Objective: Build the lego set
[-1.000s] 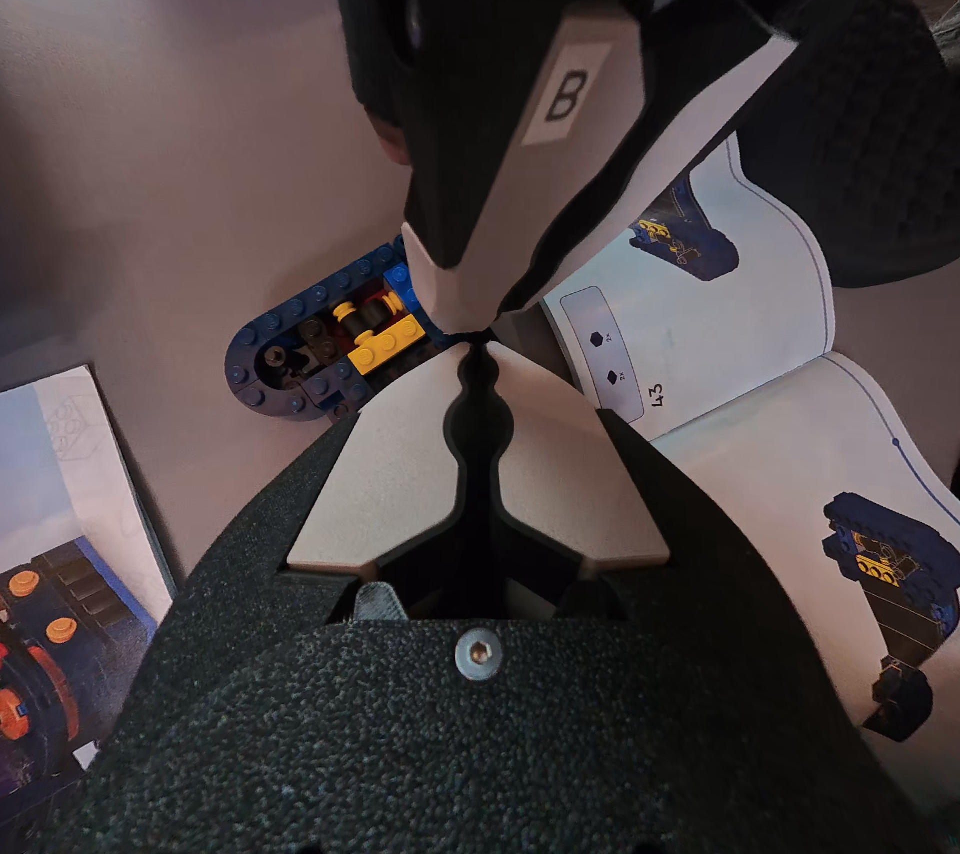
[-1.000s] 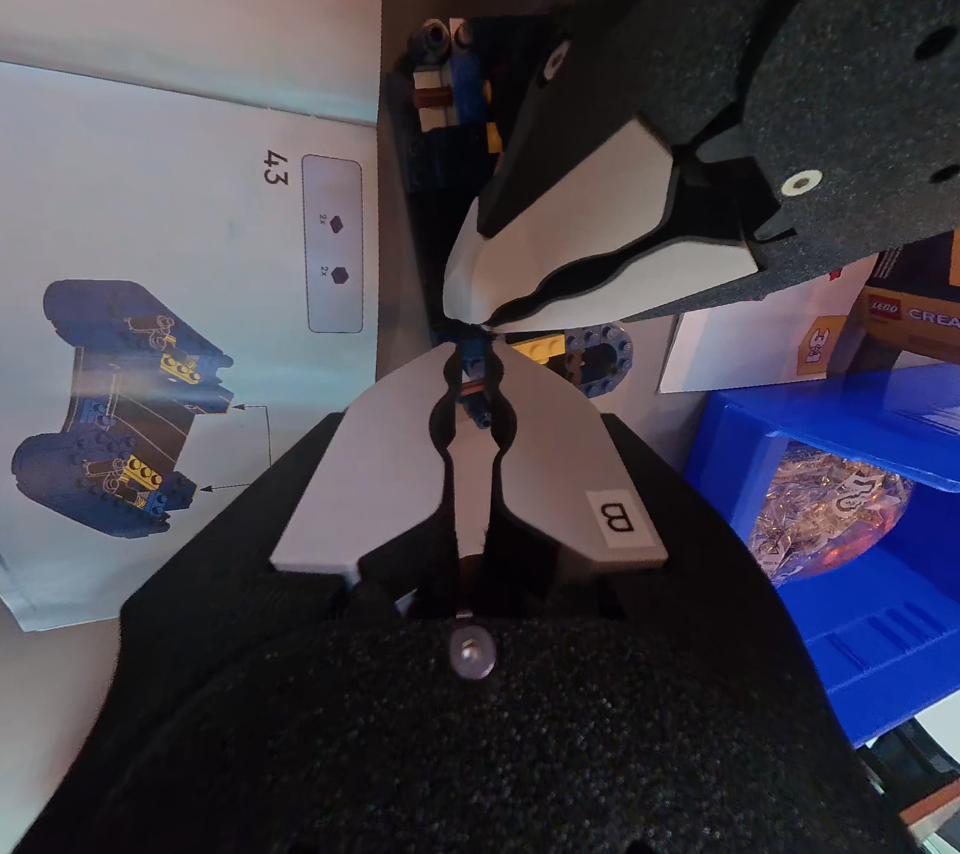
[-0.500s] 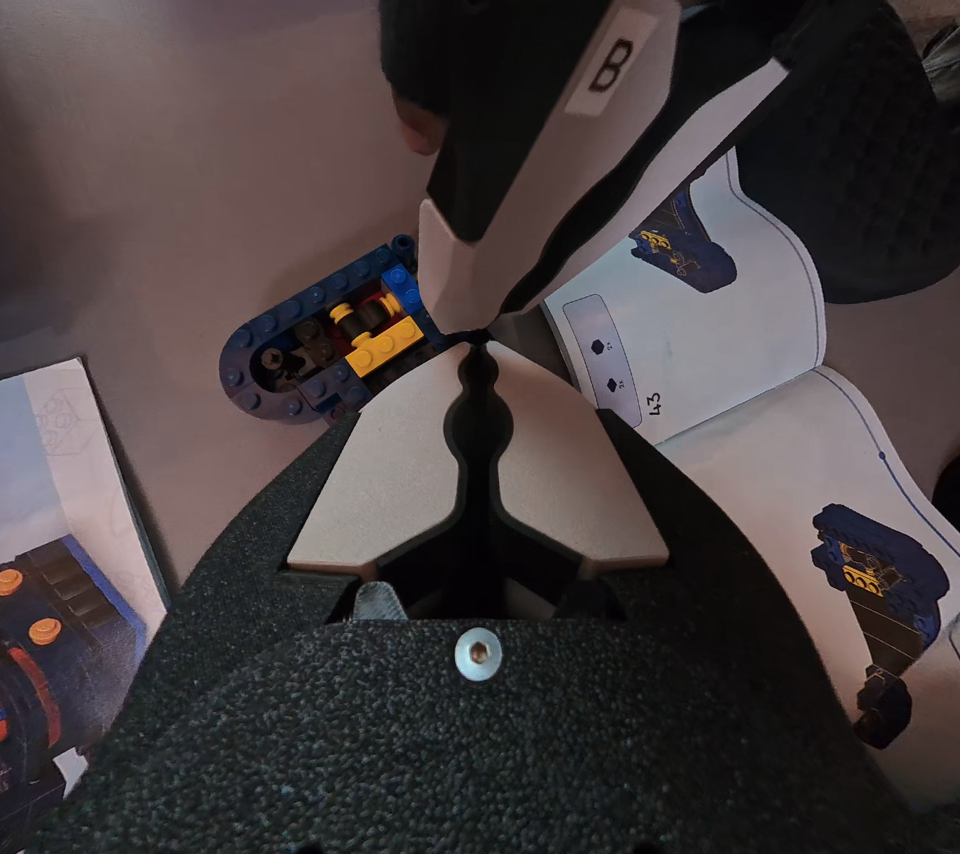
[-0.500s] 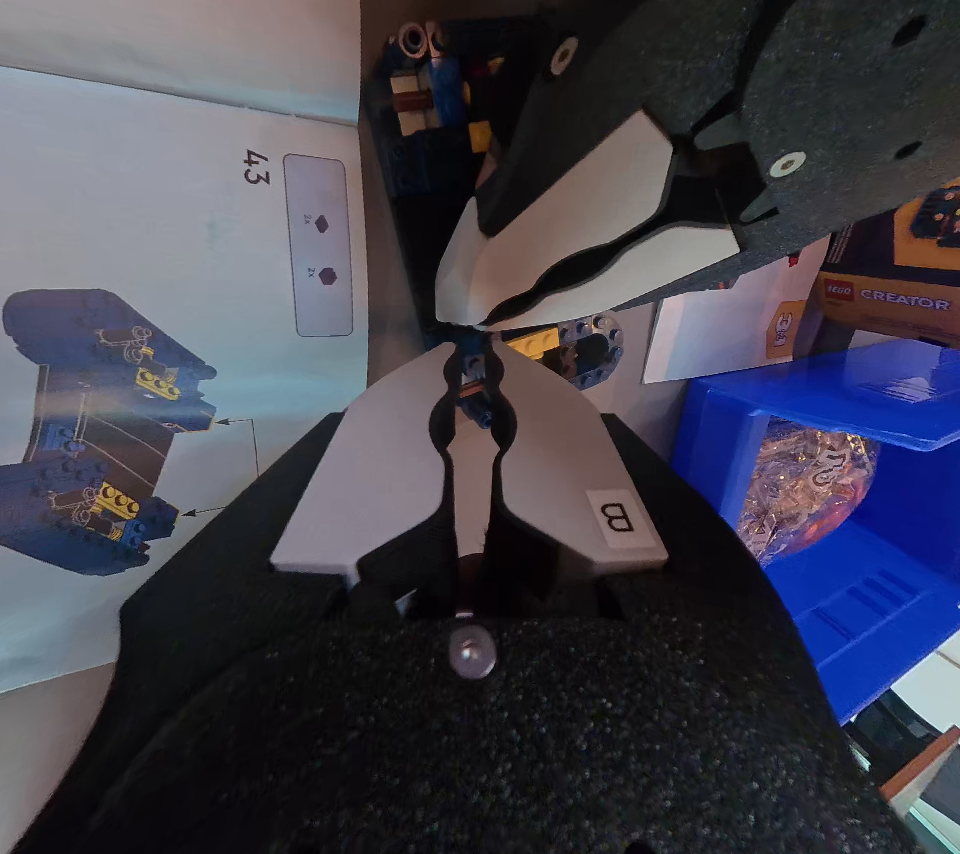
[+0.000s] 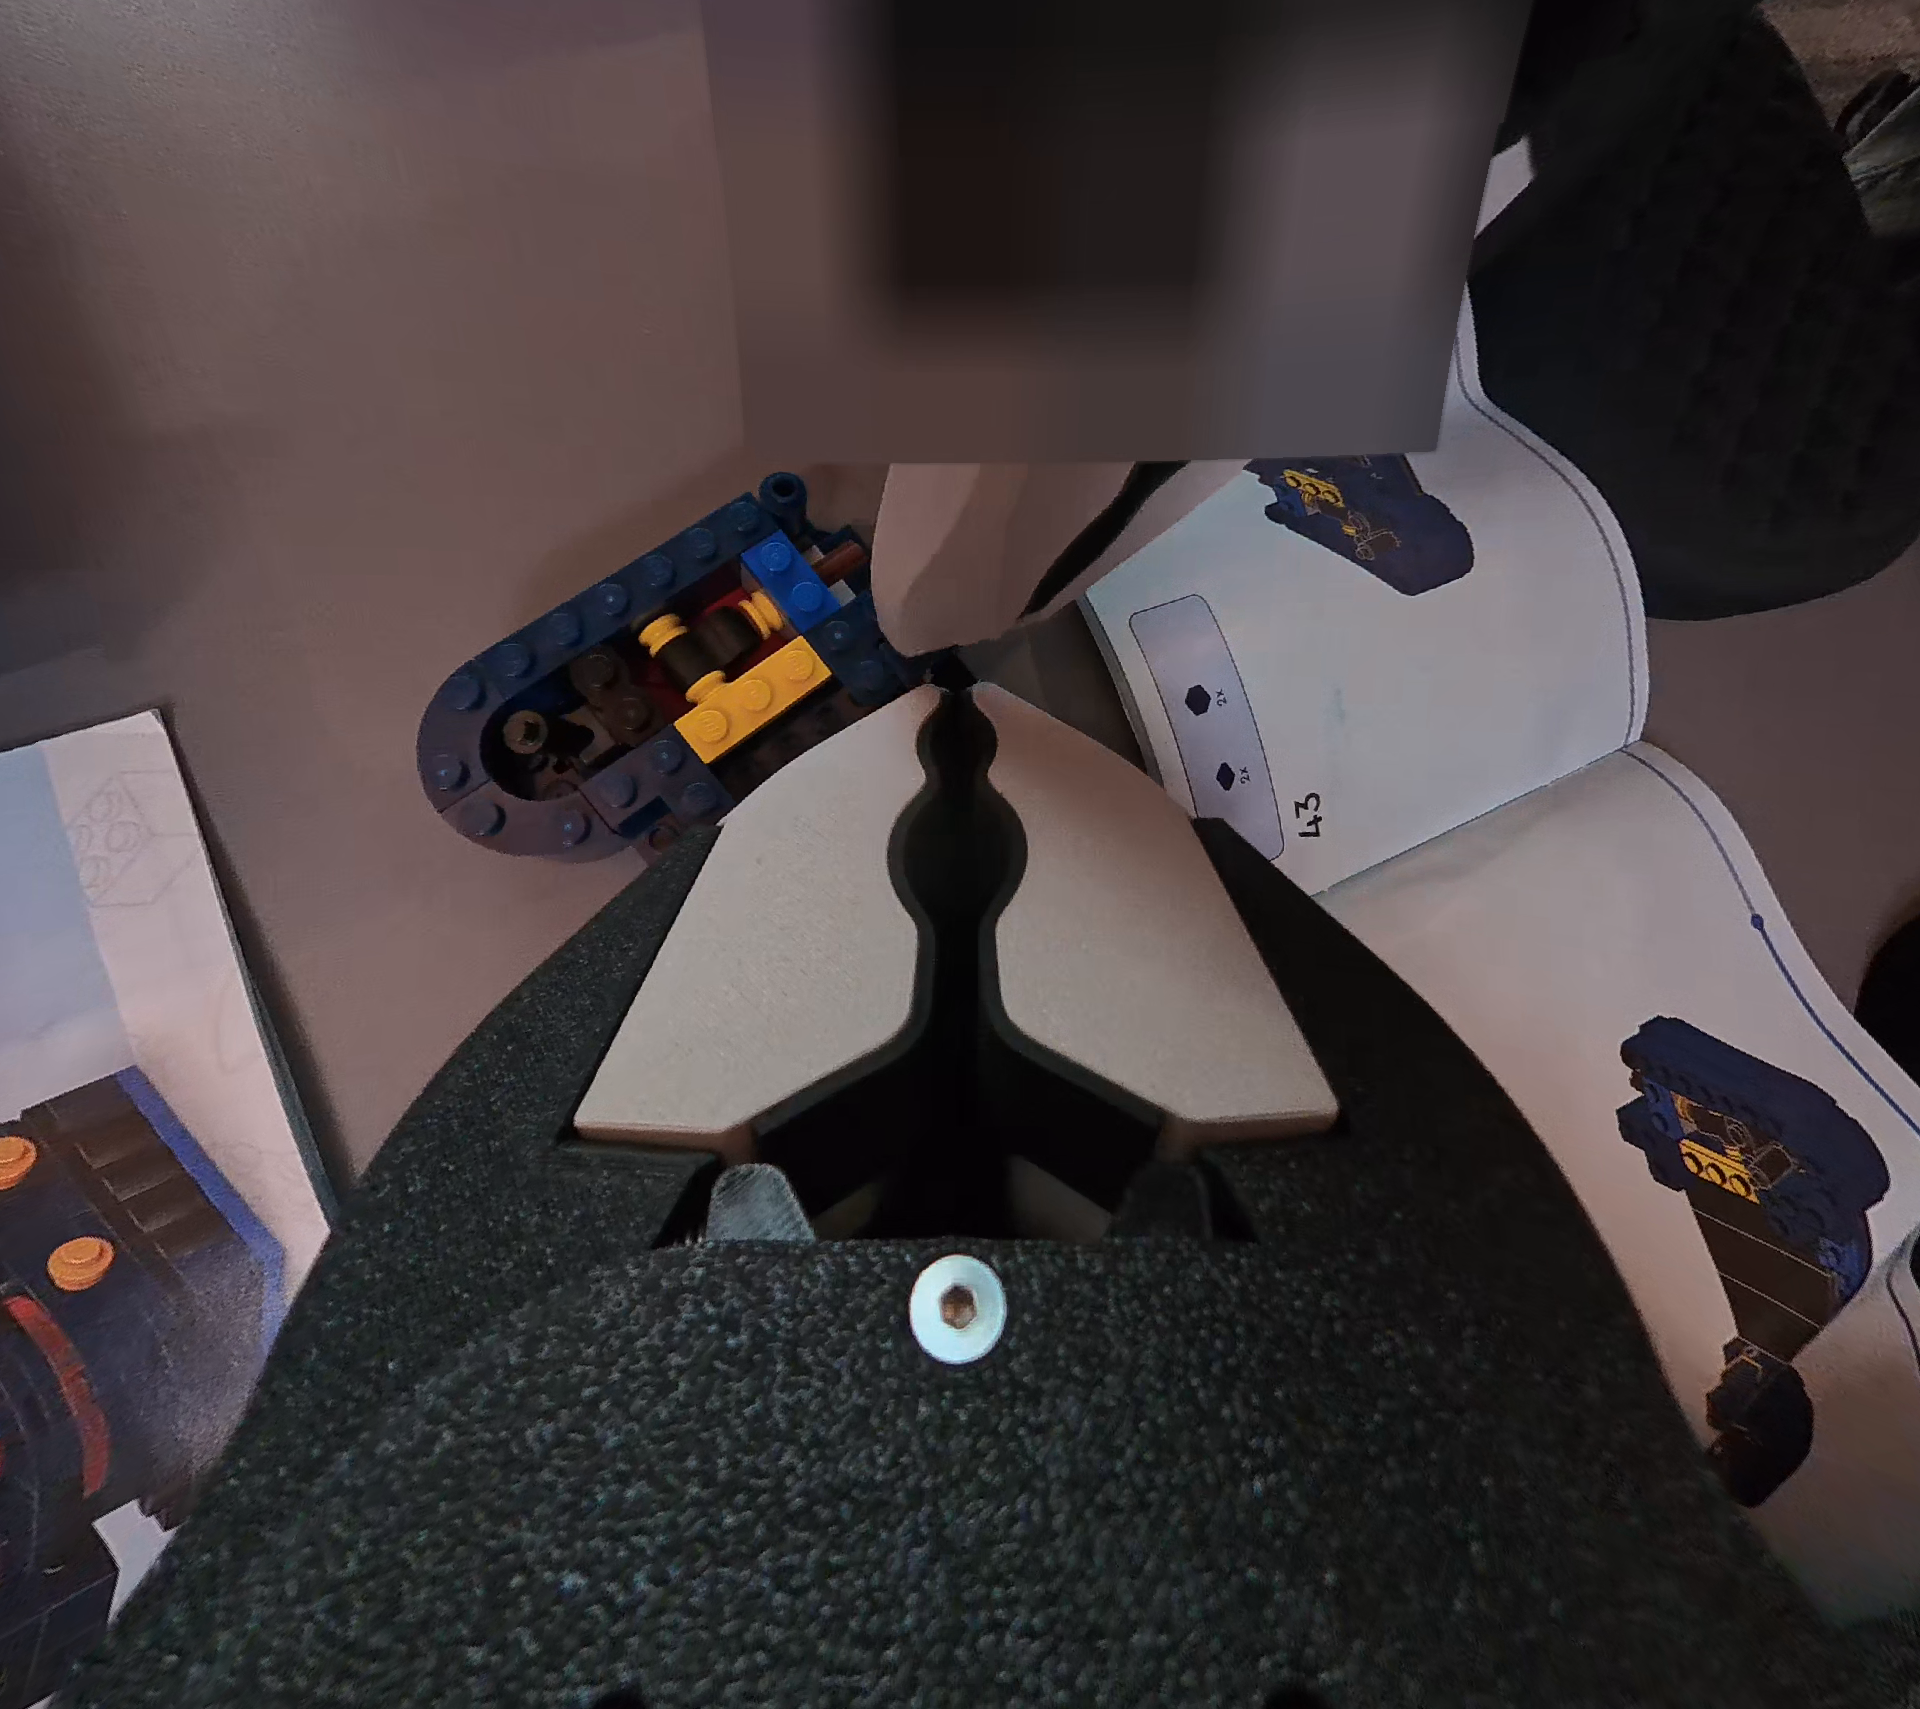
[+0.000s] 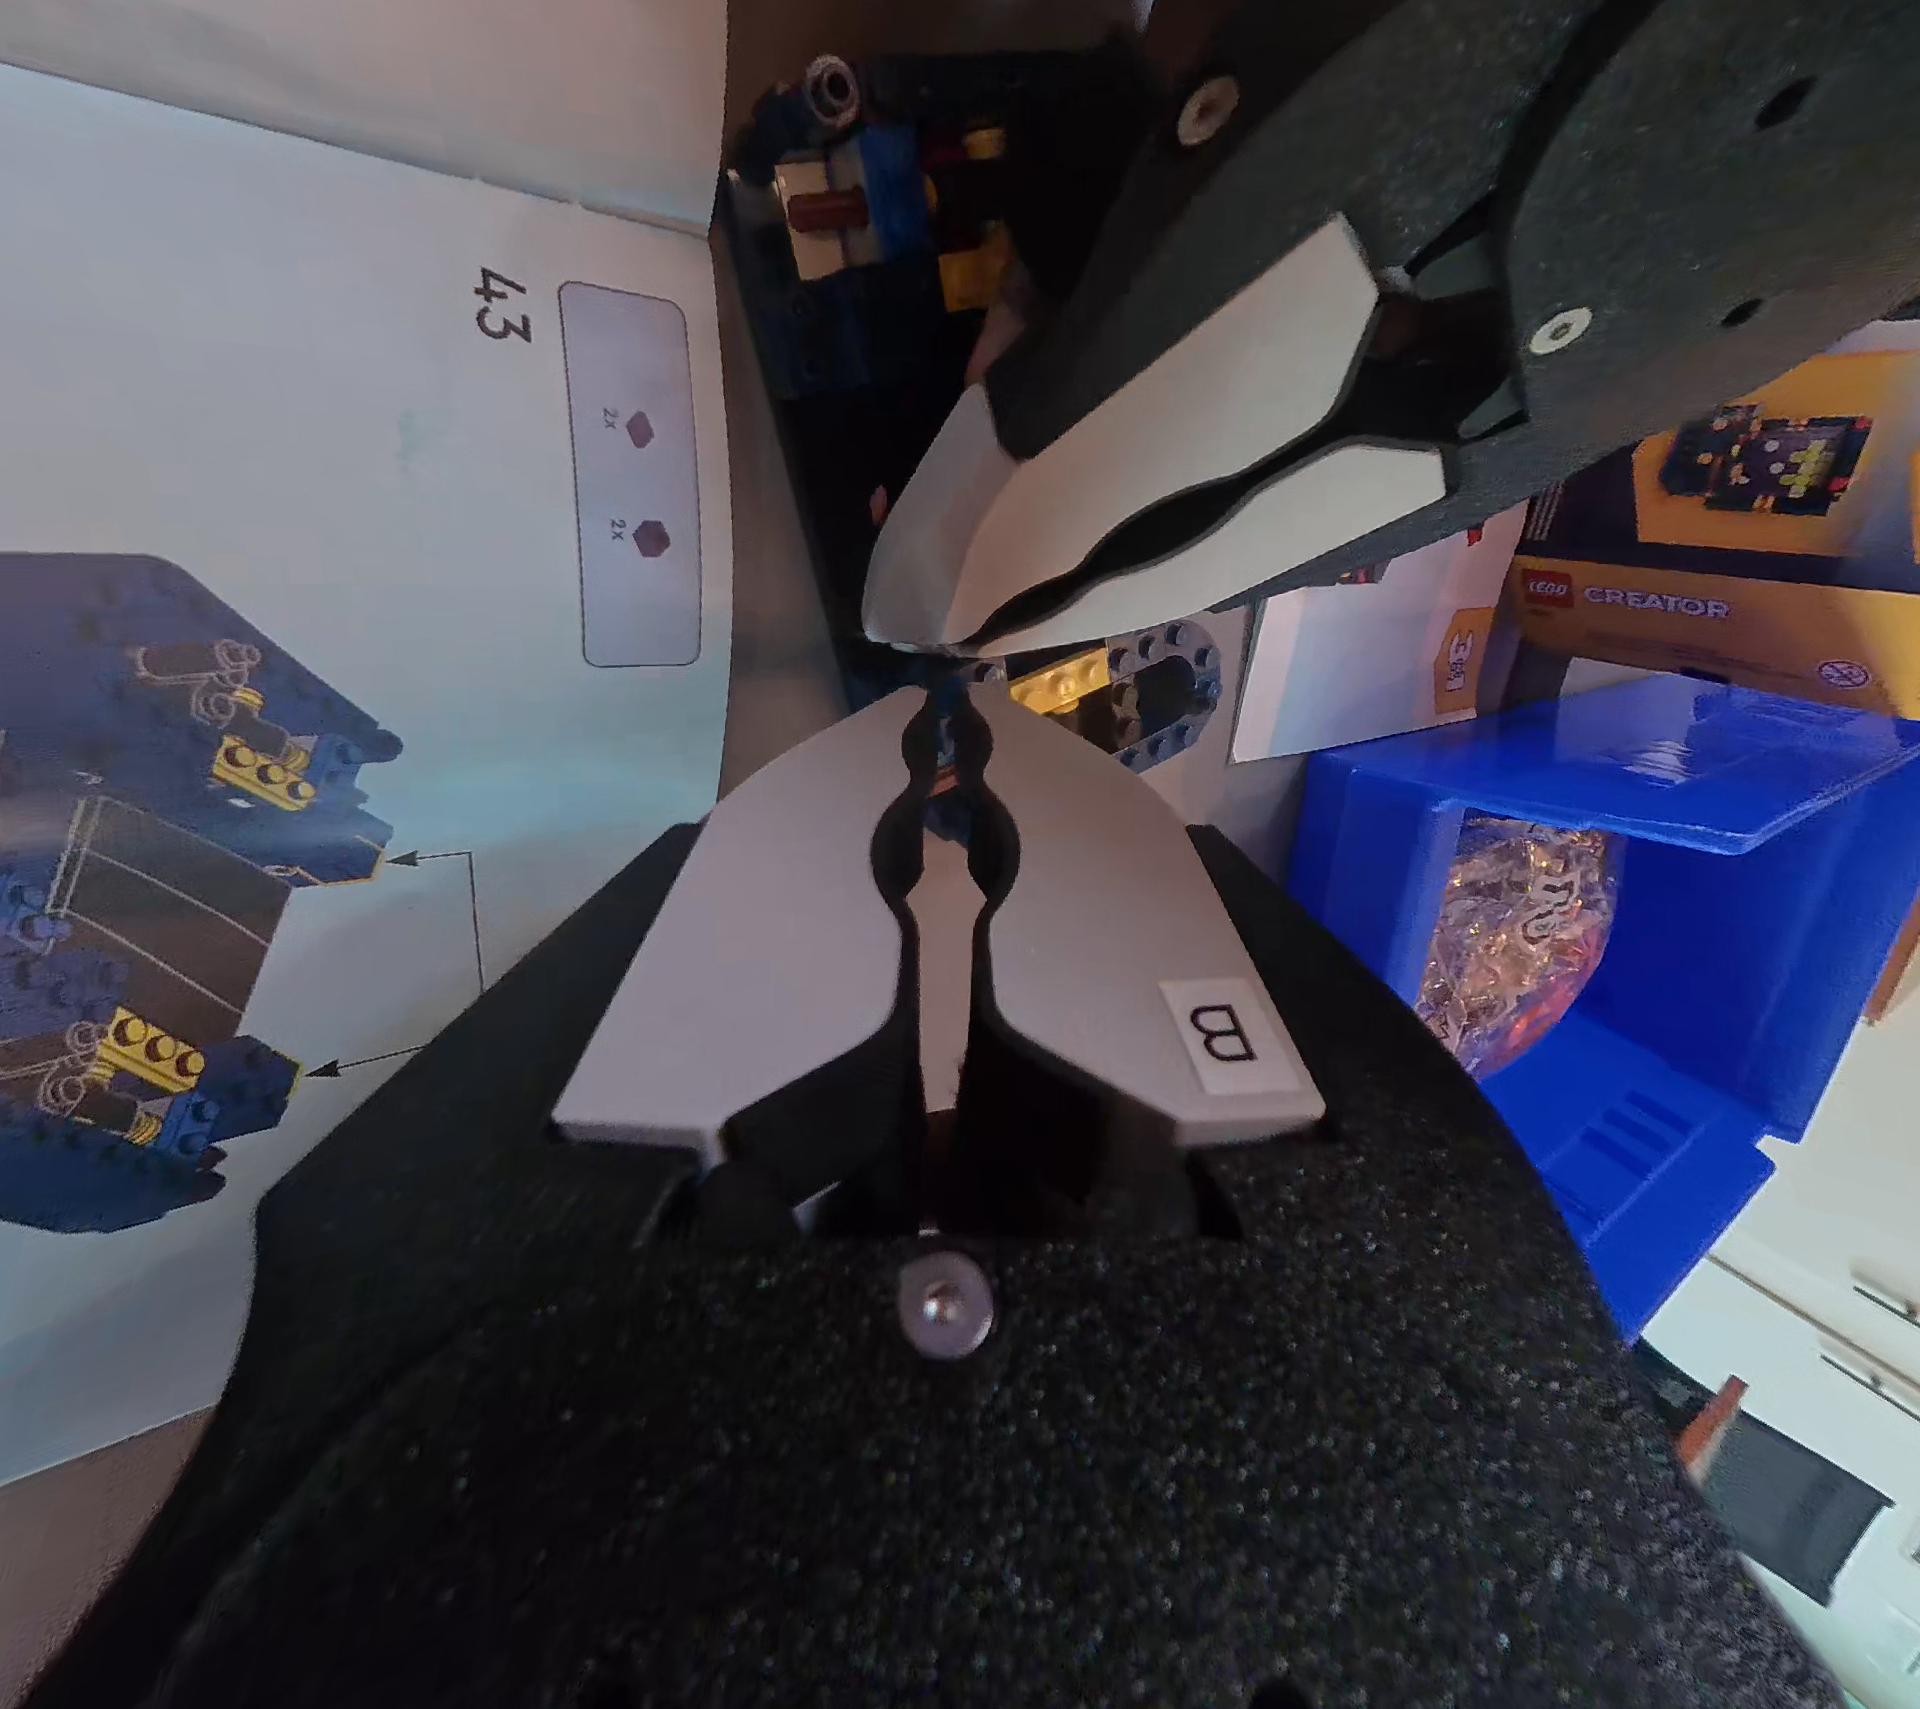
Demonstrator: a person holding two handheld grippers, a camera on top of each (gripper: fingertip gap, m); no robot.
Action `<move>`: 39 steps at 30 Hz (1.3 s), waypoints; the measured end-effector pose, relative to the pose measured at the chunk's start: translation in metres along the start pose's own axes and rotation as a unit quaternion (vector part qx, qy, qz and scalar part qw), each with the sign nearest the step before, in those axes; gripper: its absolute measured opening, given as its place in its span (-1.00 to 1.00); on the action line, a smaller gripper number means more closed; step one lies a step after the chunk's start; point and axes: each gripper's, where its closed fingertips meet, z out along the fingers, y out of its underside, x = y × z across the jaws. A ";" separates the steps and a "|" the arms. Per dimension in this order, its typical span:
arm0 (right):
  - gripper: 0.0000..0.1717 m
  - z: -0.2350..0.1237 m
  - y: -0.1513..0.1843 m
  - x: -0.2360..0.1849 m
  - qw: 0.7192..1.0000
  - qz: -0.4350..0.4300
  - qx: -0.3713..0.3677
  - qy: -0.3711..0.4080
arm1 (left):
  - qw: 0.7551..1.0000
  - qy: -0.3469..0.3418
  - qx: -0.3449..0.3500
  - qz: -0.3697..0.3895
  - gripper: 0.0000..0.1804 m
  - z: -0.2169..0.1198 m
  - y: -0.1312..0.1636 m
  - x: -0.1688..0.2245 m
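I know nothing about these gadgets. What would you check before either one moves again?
1. Left hand-held gripper shut: ok.
2. Right hand-held gripper shut: ok. Whether it grips the blue bit seen between its fingers: cannot tell.
3. Both tips close together at the edge of the brick model: ok.
4. Model lying flat on the table: ok.
5. Instruction booklet open beside the model: ok.

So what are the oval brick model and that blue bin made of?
The oval brick model looks like hard moulded plastic: studded tops, crisp edges, a slight sheen on the yellow plate. The blue bin seems glossy rigid plastic, with bright highlights along its lid edge.
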 end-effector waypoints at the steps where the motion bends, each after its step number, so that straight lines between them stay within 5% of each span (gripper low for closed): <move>1: -0.98 0.000 0.000 0.000 1.000 -0.004 -0.002 0.005 | 1.000 0.000 0.000 0.000 -1.00 0.000 0.000 0.000; 20: -0.97 0.004 0.004 0.007 0.997 -0.017 -0.002 0.072 | 1.000 0.004 -0.011 0.003 -1.00 -0.001 0.002 0.002; 29: -0.97 0.007 0.005 0.013 0.997 -0.007 0.003 0.078 | 0.992 -0.098 -0.077 0.022 -1.00 -0.014 0.012 -0.019; 39: -0.97 0.008 0.005 0.015 0.996 -0.012 0.000 0.087 | 0.993 -0.091 -0.074 -0.002 -1.00 -0.011 0.010 -0.016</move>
